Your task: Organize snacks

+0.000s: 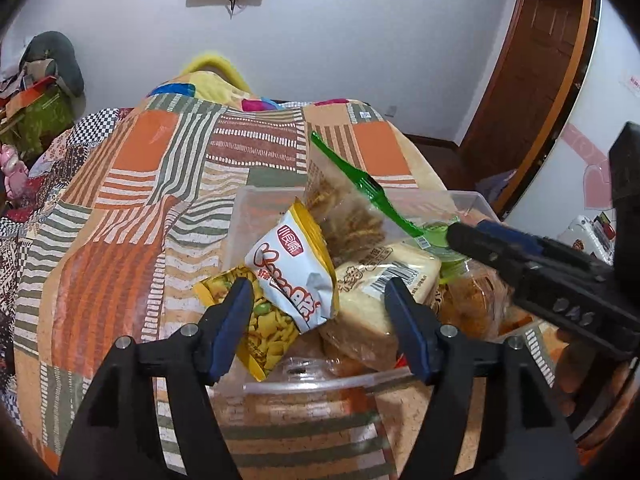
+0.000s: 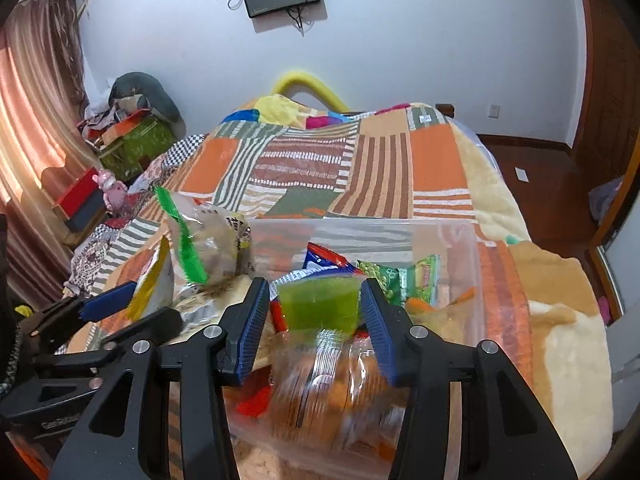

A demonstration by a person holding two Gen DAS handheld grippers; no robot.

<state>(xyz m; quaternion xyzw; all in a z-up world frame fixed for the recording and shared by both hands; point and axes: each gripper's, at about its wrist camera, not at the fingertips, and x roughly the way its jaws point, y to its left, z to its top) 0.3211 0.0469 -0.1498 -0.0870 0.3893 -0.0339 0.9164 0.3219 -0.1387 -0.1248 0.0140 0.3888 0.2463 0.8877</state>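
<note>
A clear plastic bin (image 1: 272, 196) (image 2: 460, 240) full of snacks sits on the patchwork bedspread. My left gripper (image 1: 318, 292) is open around a yellow and white snack bag (image 1: 288, 276) that leans on the bin's left rim. A bread pack with a barcode (image 1: 384, 284) lies beside it. My right gripper (image 2: 316, 300) holds a green jelly cup (image 2: 318, 306) between its blue pads over the bin; it also shows in the left wrist view (image 1: 436, 236). A clear bag with a green seal (image 1: 348, 204) (image 2: 208, 248) stands at the bin's back left.
A green pea snack packet (image 2: 404, 280) and a blue and red packet (image 2: 328, 260) lie in the bin. A bag of orange snacks (image 2: 332, 392) lies at its near end. The bedspread (image 1: 140, 200) extends far and left. Boxes and clutter (image 2: 132, 140) stand beyond the bed.
</note>
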